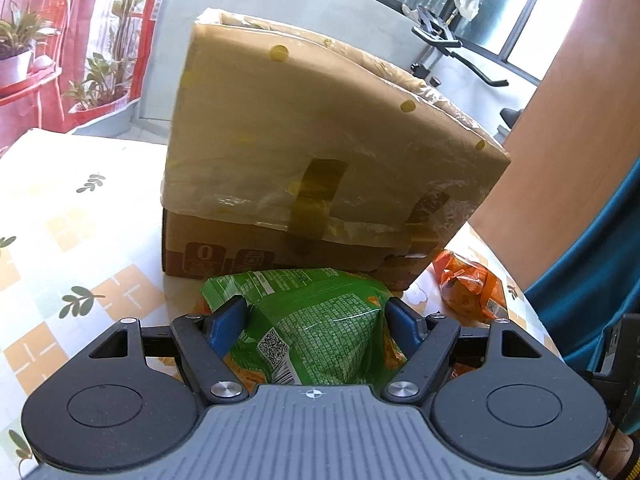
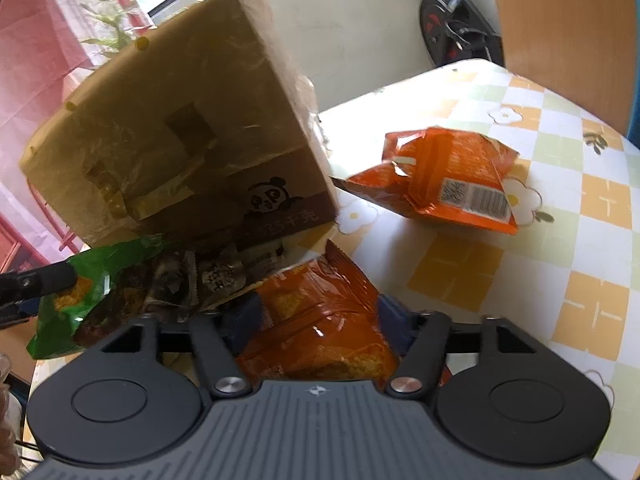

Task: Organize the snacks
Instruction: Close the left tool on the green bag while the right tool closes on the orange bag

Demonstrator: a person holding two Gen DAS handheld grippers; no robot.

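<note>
My left gripper [image 1: 314, 312] is shut on a green snack bag [image 1: 316, 320], held just in front of a tall cardboard box [image 1: 320, 140] lined with clear plastic. My right gripper [image 2: 318, 316] is shut on an orange snack bag [image 2: 320, 320], close to the same box [image 2: 172, 120]. The green bag also shows in the right wrist view [image 2: 92, 280], at the left with the left gripper's finger on it. A second orange snack bag [image 2: 448, 180] lies on the table to the right of the box; it also shows in the left wrist view [image 1: 472, 284].
The table [image 2: 560, 240] has a checked cloth with orange squares and flowers. An exercise bike [image 2: 456, 28] stands behind the table by the wall. A person's teal sleeve [image 1: 592, 260] is at the right. Potted plants [image 1: 100, 80] stand at the far left.
</note>
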